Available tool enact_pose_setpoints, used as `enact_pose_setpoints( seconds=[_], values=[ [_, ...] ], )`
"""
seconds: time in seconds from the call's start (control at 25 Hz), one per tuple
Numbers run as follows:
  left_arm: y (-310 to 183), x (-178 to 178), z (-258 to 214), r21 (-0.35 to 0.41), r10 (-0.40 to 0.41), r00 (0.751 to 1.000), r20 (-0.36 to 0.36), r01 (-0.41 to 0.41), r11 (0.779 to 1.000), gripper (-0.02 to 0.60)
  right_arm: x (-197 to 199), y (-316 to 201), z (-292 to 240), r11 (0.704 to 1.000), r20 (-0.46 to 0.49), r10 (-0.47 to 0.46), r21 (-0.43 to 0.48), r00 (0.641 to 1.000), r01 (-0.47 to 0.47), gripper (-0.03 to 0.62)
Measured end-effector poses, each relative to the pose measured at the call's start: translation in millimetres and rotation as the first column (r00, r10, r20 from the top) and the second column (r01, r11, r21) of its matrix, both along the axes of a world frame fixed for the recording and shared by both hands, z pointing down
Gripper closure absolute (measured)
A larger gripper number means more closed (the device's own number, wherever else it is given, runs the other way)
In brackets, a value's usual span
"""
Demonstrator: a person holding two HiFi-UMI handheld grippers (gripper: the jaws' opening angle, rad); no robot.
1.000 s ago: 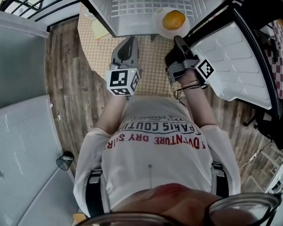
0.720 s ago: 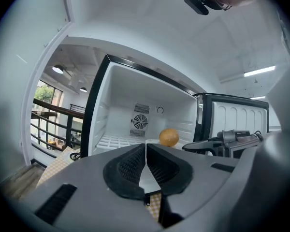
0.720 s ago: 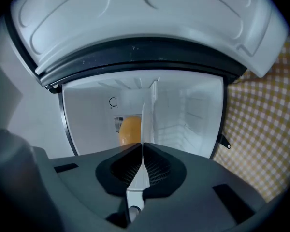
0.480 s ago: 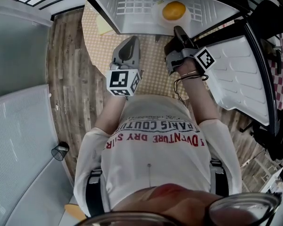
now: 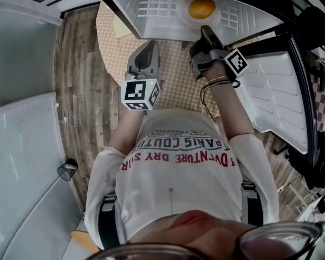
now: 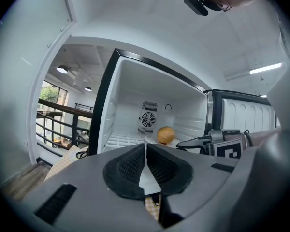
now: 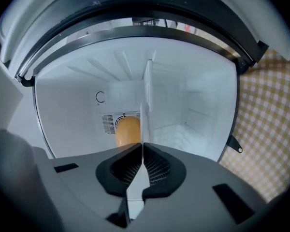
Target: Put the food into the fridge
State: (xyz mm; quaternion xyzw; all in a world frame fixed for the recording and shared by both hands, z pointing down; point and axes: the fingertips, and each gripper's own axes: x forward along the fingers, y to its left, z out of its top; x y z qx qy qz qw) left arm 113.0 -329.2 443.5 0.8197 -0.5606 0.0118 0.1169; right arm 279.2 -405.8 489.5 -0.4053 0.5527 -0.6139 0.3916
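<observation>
A round orange-yellow food (image 5: pixel 201 7) lies on a white plate (image 5: pixel 182 13) inside the open fridge (image 5: pixel 151 4). My right gripper (image 5: pixel 205 32) reaches in at the fridge's front edge and is shut on the plate's near rim. In the right gripper view the plate (image 7: pixel 147 100) shows edge-on between the pads of that gripper (image 7: pixel 142 146), with the food (image 7: pixel 127 130) beside it. My left gripper (image 5: pixel 147 49) hangs shut and empty just before the fridge. From the left gripper view, the food (image 6: pixel 165 135) sits past the shut left gripper (image 6: pixel 145 146).
The fridge door (image 5: pixel 268 85) stands open at the right. A round table with a checked cloth (image 5: pixel 111 45) lies under the fridge's front. Grey panels (image 5: pixel 21 64) stand at the left on the wooden floor, with a small dark cup (image 5: pixel 66 170) near them.
The right gripper has carried the plate with the food forward, deeper into the fridge. The left gripper has stayed where it was.
</observation>
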Motion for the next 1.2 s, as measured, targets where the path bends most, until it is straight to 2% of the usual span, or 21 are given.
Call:
enact_pose_setpoints(
  seconds=[0.48,0.8,0.96,1.08,1.2],
  values=[
    [-10,10,17,-0.046,0.004,0.999,-0.032,-0.006,0.999,0.554,-3,-24,4,0.999,-0.009,0.007,-0.039,1.0,-0.007,0.563],
    [-13,7,21,-0.064,-0.004,0.999,-0.041,0.002,0.998,0.554,-4,-27,3,0.999,0.0,0.01,-0.033,1.0,-0.01,0.563],
    [-11,7,23,-0.075,-0.003,0.999,-0.044,0.0,0.997,0.554,-4,-27,-3,1.0,-0.085,-0.01,0.016,0.996,0.011,0.56],
    [-9,7,23,-0.078,0.001,0.999,-0.041,-0.004,0.997,0.554,-4,-27,-11,0.999,-0.124,-0.007,0.046,0.992,0.013,0.483],
    [-8,6,21,-0.073,0.003,0.999,-0.039,-0.006,0.997,0.554,-3,-25,-12,0.999,-0.14,-0.006,0.033,0.99,0.011,0.427]
  ],
)
